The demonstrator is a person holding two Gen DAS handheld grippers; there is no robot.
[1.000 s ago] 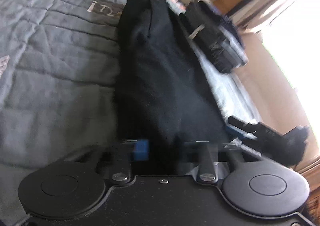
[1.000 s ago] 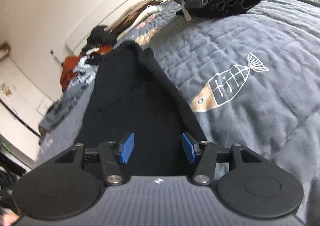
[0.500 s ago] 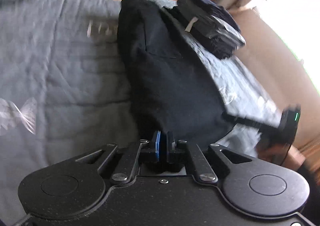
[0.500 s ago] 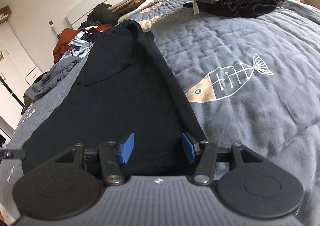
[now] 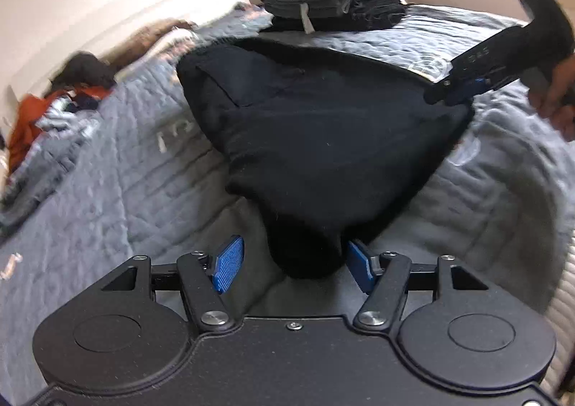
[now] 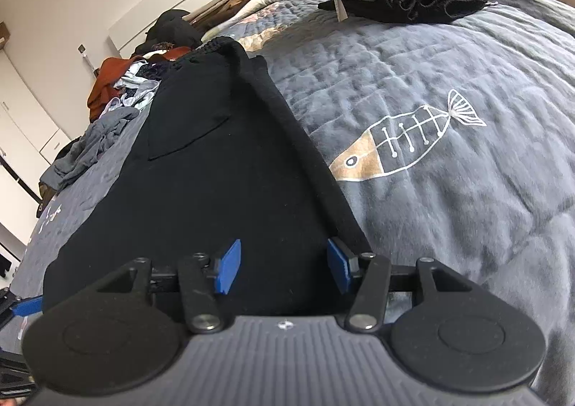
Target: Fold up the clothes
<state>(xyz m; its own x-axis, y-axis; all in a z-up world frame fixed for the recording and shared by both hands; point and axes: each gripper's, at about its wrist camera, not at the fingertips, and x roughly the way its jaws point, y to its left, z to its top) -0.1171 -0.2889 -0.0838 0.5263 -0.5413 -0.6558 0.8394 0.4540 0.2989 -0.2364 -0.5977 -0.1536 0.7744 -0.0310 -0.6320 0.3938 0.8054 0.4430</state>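
Black folded cotton garment (image 5: 323, 140) lower frame: left claw (image 5: 293, 267) opening around corner, right claw (image 6: 284, 265) open; flatten before folding.

the left gripper (image 5: 294, 264) has a black body with two round flat discs, one at the left and one at the right. two black link arms with silver screws carry blue ribbed pads (image 5: 227, 265). a small screw sits in the middle of the near edge. the right gripper (image 6: 284, 265) has the same discs, links and blue pads (image 6: 228, 265), but its near body is grey with fine ribs and a small mark. seen from the left camera, its far end is black with a green light, and a hand (image 5: 555, 91) is around it.
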